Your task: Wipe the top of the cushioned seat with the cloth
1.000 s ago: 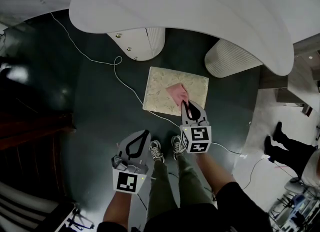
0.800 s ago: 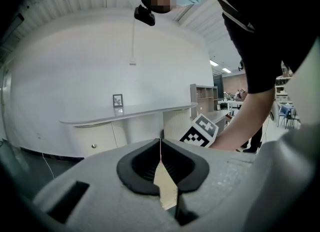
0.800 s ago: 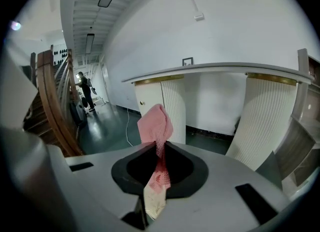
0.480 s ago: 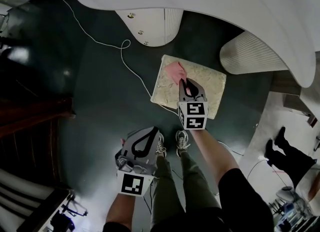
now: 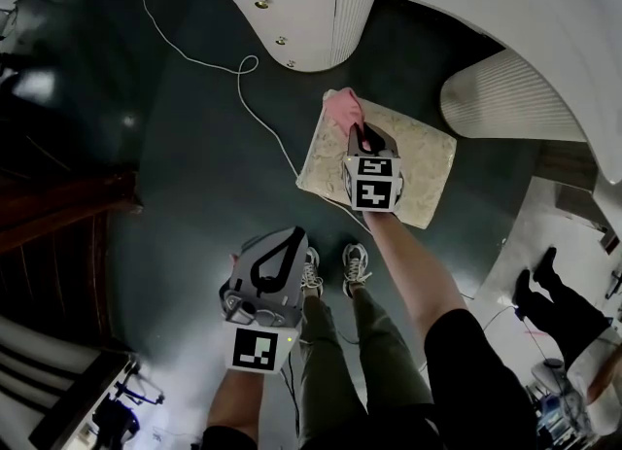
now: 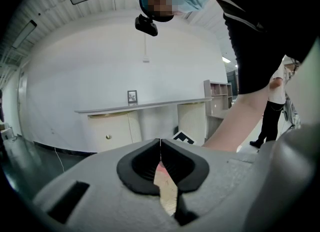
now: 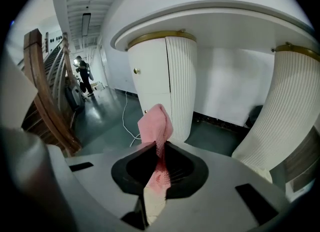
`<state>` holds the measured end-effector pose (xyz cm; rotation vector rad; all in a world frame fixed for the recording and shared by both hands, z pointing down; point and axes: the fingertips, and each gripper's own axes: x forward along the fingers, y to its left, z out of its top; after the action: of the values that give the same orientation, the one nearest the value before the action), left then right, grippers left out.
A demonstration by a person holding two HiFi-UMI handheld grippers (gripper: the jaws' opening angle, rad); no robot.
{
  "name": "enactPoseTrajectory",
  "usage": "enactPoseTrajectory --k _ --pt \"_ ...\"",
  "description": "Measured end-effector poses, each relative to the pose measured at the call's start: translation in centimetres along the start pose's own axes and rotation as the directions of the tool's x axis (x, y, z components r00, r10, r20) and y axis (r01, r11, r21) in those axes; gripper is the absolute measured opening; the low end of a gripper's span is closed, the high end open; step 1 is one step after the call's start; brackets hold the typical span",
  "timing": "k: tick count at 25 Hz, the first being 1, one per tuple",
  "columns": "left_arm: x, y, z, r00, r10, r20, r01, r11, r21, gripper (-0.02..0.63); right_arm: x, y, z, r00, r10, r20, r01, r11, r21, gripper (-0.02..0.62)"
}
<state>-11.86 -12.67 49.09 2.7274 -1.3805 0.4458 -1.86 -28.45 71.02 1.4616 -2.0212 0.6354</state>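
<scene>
The cushioned seat (image 5: pixel 418 161) is a pale, mottled square pad on the dark floor, seen in the head view. A pink cloth (image 5: pixel 342 108) lies at its far left corner. My right gripper (image 5: pixel 362 137) is over that corner, shut on the cloth (image 7: pixel 156 126), which sticks up between its jaws in the right gripper view. My left gripper (image 5: pixel 282 252) hangs back near the person's shoes, away from the seat, jaws shut with nothing in them (image 6: pixel 160 143).
A white counter with ribbed round pedestals (image 5: pixel 301 20) (image 5: pixel 501 108) stands beyond the seat. A white cable (image 5: pixel 228 74) runs over the floor to the seat's left. Wooden railing (image 5: pixel 58 215) is at left. Another person's legs (image 5: pixel 559 293) are at right.
My right gripper has dragged the cloth from the seat's middle to its far left corner. The left gripper has stayed low and shut.
</scene>
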Motion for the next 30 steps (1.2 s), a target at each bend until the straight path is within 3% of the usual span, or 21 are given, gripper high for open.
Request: enactPoseTrajectory --k 6,13,17,21,30 --pt "0.4 -0.1 -1.0 1.0 0.002 -0.013 -0.003 0.999 -0.034 0.02 2.2 1.0 -1.0 0.996 0.003 -0.088 -0.014 0.992 -0.126 0.038" --pt "0.8 -0.6 -1.3 1.0 -0.009 -0.02 0.008 0.999 -0.042 0.02 2.7 -1.6 -2.5 0.987 -0.065 -0.145 0.025 0.965 -0.262 0.038" --pt "0.9 -1.4 -1.3 0.999 -0.025 -0.024 0.024 0.999 -0.046 0.02 1.1 -4.9 -4.3 0.978 -0.105 -0.18 0.059 0.968 -0.244 0.038" --pt "1.6 -2.5 -1.1 0.998 -0.058 -0.023 0.057 0.998 -0.035 0.02 -1.3 -9.7 -6.0 0.962 -0.189 -0.196 0.146 0.965 -0.216 0.038" --pt "3.6 -6.7 -0.7 0.987 -0.161 -0.015 0.161 0.987 -0.03 0.02 -8.3 -21.2 -12.4 0.882 -0.368 -0.295 0.339 0.929 -0.148 0.038"
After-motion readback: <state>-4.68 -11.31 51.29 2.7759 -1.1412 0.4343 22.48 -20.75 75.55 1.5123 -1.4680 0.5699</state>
